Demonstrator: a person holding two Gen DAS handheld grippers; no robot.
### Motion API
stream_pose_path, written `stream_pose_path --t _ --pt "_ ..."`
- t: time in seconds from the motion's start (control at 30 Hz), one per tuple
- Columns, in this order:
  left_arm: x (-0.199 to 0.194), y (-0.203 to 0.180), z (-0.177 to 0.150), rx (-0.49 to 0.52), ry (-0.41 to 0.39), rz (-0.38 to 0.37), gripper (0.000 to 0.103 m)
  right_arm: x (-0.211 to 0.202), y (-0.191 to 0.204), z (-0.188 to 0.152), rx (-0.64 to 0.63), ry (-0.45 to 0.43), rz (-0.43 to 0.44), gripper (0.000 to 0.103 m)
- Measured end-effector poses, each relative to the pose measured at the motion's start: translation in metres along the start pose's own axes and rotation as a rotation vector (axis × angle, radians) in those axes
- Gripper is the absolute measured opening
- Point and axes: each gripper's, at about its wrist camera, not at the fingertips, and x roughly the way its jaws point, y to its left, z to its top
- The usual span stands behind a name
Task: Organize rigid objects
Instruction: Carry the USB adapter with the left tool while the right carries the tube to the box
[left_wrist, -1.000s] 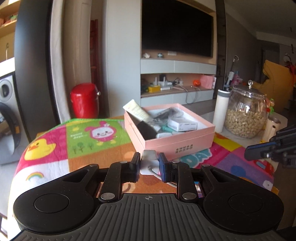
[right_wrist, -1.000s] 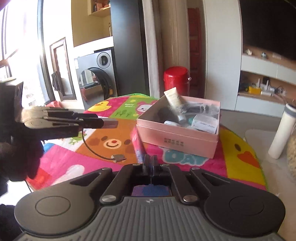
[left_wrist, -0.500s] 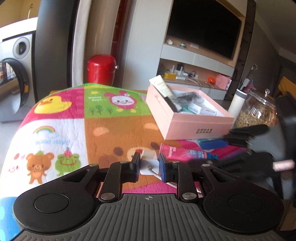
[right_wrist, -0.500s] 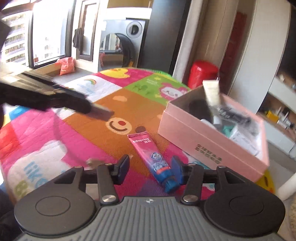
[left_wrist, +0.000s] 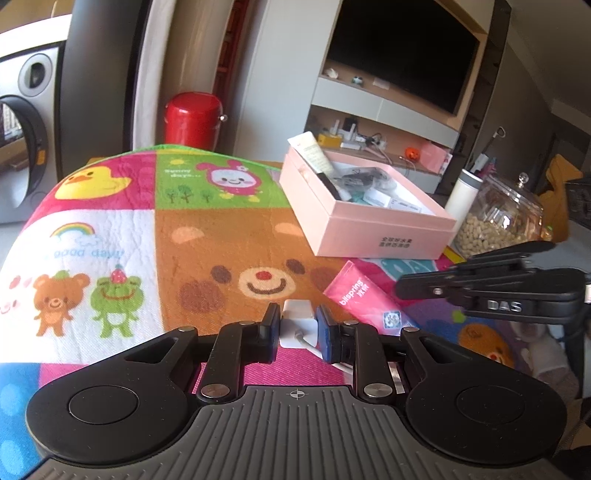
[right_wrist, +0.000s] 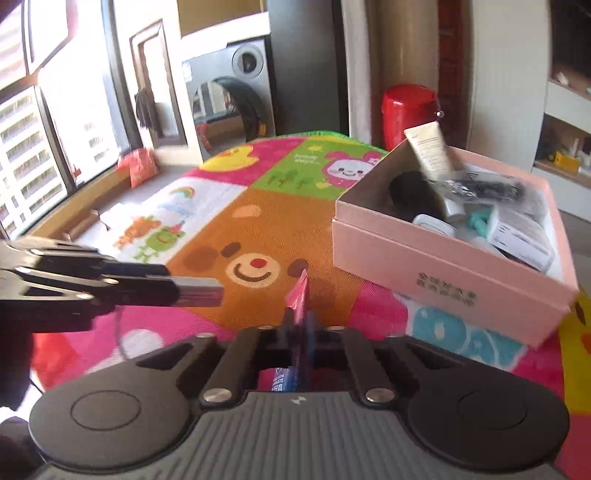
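Observation:
My left gripper (left_wrist: 297, 325) is shut on a white charger plug (left_wrist: 297, 320) with its cable trailing below, held low over the mat. My right gripper (right_wrist: 297, 325) is shut on a pink toothpaste tube (right_wrist: 298, 295), seen edge-on between the fingers; in the left wrist view the tube (left_wrist: 364, 295) shows beside the right gripper (left_wrist: 480, 288). An open pink box (left_wrist: 364, 225) holding several items stands on the mat to the right, also in the right wrist view (right_wrist: 454, 273). The left gripper (right_wrist: 110, 288) shows at the left there.
A colourful cartoon mat (left_wrist: 147, 229) covers the table. A glass jar of nuts (left_wrist: 498, 218) and a white bottle (left_wrist: 463, 192) stand behind the box. A red canister (left_wrist: 194, 118) stands beyond the far edge. A washing machine (right_wrist: 229, 103) is at the left.
My right gripper has closed on the pink toothpaste tube, which now stands edge-on between its fingers. My left gripper, still holding the charger plug, has shifted slightly over the mat.

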Motion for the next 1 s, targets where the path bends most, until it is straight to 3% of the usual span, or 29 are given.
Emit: stream_pose_path --t 0.17,0.23,0.3,0.37,0.4,0.57,0.63,0.67,0.83,1.0 --pt "0.0 -0.011 -0.002 0.024 0.002 -0.019 0.025 -0.03 0.008 -0.02 -0.037 -0.018 -0.034 0.001" --pt "-0.002 -0.012 -0.002 0.026 -0.003 -0.016 0.025 -0.034 0.009 -0.027 -0.05 -0.009 -0.037 0.005" --pt "-0.003 -0.011 -0.002 0.019 -0.003 -0.013 0.025 -0.033 0.011 -0.033 -0.078 -0.009 -0.092 0.031" --pt "-0.002 -0.01 -0.003 0.015 -0.002 -0.013 0.025 -0.03 0.012 -0.034 -0.098 -0.027 -0.126 0.046" --pt "-0.001 -0.009 -0.003 0.014 0.002 -0.014 0.025 -0.027 0.012 -0.033 -0.101 -0.035 -0.123 0.049" --pt "0.0 -0.01 -0.005 0.022 0.017 -0.017 0.025 0.013 0.002 -0.021 -0.06 0.012 -0.095 0.048" --pt "-0.001 -0.01 -0.006 0.026 0.019 -0.016 0.025 0.023 0.0 -0.021 -0.033 0.034 -0.092 0.041" --pt "-0.002 -0.01 -0.006 0.026 0.02 -0.016 0.025 0.022 0.004 -0.022 -0.05 0.038 -0.089 0.03" --pt "-0.001 -0.015 -0.008 0.032 0.028 -0.025 0.025 -0.001 0.022 -0.032 -0.105 0.03 -0.105 0.03" --pt "-0.002 -0.027 -0.006 0.063 0.02 -0.049 0.025 -0.047 0.022 -0.038 -0.064 -0.057 -0.107 0.03"
